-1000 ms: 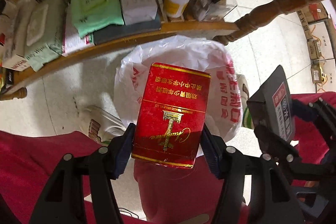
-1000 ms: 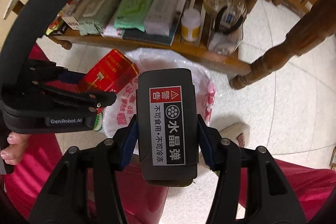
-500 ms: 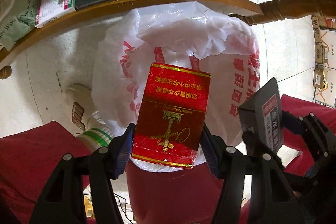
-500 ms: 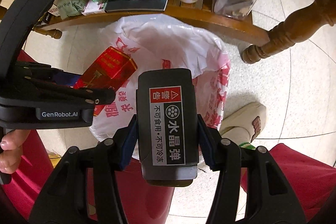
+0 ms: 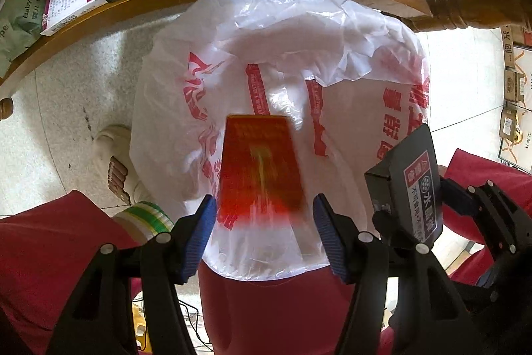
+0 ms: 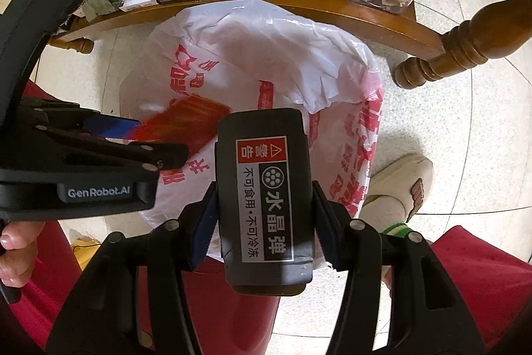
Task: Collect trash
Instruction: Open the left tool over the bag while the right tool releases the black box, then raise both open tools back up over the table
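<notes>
My left claw open, red pack blurred, dropping into the white-lined bin; right claw clamps the black box above it, to bin it.

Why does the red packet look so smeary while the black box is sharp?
Left wrist view: the red packet is streaked by motion blur, clear of the left gripper's pads. Right wrist view: the black box, clamped in the right gripper, is crisp; the packet smears there too.
</notes>
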The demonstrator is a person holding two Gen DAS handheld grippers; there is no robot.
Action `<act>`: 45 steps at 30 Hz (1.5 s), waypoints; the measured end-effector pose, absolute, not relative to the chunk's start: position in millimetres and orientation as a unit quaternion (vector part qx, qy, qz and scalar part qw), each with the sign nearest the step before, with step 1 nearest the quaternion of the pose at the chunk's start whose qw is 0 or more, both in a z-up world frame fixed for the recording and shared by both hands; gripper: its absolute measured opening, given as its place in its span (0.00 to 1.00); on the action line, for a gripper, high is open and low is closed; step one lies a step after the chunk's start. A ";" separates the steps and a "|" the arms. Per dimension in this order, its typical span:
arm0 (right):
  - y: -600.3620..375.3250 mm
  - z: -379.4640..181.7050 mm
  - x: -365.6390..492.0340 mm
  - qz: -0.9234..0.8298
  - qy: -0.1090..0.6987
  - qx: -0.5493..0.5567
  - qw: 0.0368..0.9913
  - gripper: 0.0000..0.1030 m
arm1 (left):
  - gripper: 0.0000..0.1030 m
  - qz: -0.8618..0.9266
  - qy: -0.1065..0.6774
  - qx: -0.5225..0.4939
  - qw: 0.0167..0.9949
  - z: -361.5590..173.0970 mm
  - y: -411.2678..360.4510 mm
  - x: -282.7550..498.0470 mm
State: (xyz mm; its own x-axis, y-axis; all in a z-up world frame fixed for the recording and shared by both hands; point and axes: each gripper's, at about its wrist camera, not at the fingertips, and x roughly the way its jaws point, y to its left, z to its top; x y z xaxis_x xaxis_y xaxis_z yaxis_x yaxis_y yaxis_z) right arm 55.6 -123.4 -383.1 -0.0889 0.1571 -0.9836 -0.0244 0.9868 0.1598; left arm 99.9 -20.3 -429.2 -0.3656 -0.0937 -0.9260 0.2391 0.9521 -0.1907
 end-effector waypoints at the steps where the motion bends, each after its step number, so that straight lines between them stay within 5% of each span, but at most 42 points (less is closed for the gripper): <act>1: -123.1 -383.4 56.2 0.068 0.735 0.046 0.673 0.51 | 0.57 -0.147 0.813 0.046 0.561 -429.5 -20.0 100.0; 7: -124.4 -383.5 57.4 0.068 0.733 0.050 0.675 0.60 | 0.59 -0.143 0.816 0.047 0.558 -432.6 -19.3 100.6; 32: -125.6 -357.7 45.8 0.062 0.711 0.043 0.699 0.61 | 0.74 -0.147 0.798 0.051 0.582 -404.0 -16.3 91.8; 39: -141.5 -296.3 31.6 0.056 0.670 0.066 0.737 0.70 | 0.75 -0.151 0.767 0.058 0.621 -341.7 4.8 78.8; 45: -185.1 -188.9 22.5 0.038 0.599 0.096 0.794 0.78 | 0.80 -0.163 0.706 0.088 0.684 -228.4 31.5 79.6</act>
